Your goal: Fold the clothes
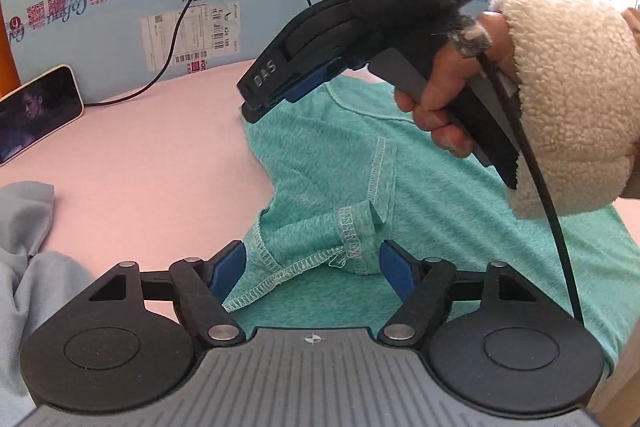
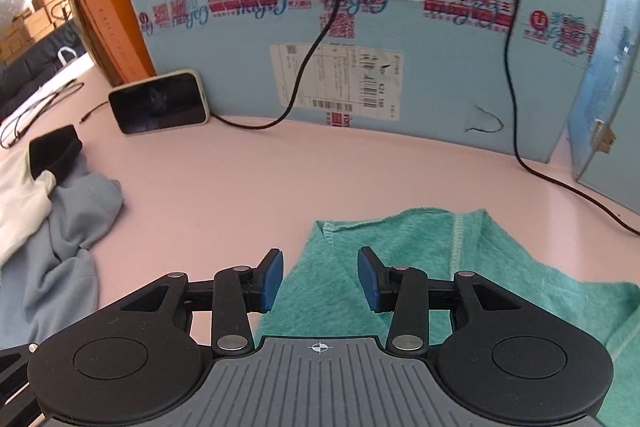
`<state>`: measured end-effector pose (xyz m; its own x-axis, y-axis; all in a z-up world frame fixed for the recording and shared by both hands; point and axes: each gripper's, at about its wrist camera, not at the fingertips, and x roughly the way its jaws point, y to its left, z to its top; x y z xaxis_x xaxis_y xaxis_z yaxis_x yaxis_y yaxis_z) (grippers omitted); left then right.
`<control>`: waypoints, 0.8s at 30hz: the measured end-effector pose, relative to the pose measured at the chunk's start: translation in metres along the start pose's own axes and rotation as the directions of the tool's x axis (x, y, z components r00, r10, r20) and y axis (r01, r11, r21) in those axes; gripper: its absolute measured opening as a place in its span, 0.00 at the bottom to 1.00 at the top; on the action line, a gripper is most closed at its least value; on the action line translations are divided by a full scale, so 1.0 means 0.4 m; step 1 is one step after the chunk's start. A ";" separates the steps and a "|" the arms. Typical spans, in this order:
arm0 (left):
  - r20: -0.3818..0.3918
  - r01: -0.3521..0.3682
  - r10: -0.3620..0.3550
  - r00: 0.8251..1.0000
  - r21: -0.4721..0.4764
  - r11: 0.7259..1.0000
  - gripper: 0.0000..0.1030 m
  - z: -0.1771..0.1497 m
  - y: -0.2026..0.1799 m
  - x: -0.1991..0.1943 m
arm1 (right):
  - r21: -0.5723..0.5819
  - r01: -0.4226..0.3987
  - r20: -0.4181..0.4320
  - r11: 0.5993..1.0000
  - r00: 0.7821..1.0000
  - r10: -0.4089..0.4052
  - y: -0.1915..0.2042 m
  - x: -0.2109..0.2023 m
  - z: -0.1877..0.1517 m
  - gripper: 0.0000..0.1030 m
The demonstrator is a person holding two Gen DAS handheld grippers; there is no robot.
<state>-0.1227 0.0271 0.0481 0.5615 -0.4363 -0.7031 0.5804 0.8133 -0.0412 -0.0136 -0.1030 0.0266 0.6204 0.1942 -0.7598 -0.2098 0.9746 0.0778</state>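
pink table [image 2: 240, 187] | green garment [image 2: 460, 267] beneath both tongs | left tongs [image 1: 312, 267], right tongs [image 2: 320, 279] parted, gripping nothing

Right hand [image 1: 444, 99] and sleeve [image 1: 568, 99] hide the green garment [image 1: 420, 187].

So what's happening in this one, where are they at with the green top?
A person with a hand-held gripper in each hand is folding a teal garment on a pink table. The left hand-held gripper stands open around a bunched, stitched hem without pinching it. The right hand-held gripper is open above the garment's folded edge, holding nothing. A grey garment lies crumpled to the side, not yet folded.
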 end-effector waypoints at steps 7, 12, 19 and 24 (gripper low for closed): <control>-0.043 -0.096 0.096 0.994 0.019 0.995 0.14 -0.024 0.038 0.011 | -0.165 0.056 -0.032 0.985 0.998 -0.062 0.038 0.083 0.006 0.04; -0.042 -0.148 0.152 0.987 0.089 0.985 0.13 -0.031 0.043 0.010 | -0.132 0.116 -0.007 0.985 0.993 -0.118 0.007 0.114 0.034 0.02; -0.034 -0.202 0.206 0.978 0.078 0.976 0.25 -0.037 0.073 0.009 | -0.054 0.168 0.011 0.984 0.986 -0.167 -0.036 0.135 0.062 0.02; -0.053 -0.192 0.193 0.980 0.018 0.981 0.27 -0.058 0.078 -0.014 | 0.022 0.065 0.031 0.998 0.997 -0.066 -0.038 0.051 0.050 0.09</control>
<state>-0.1213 0.0637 0.0342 0.6306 -0.2499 -0.7347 0.4722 0.8749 0.1076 0.0175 -0.1116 0.0228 0.6561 0.1327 -0.7429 -0.1521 0.9875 0.0421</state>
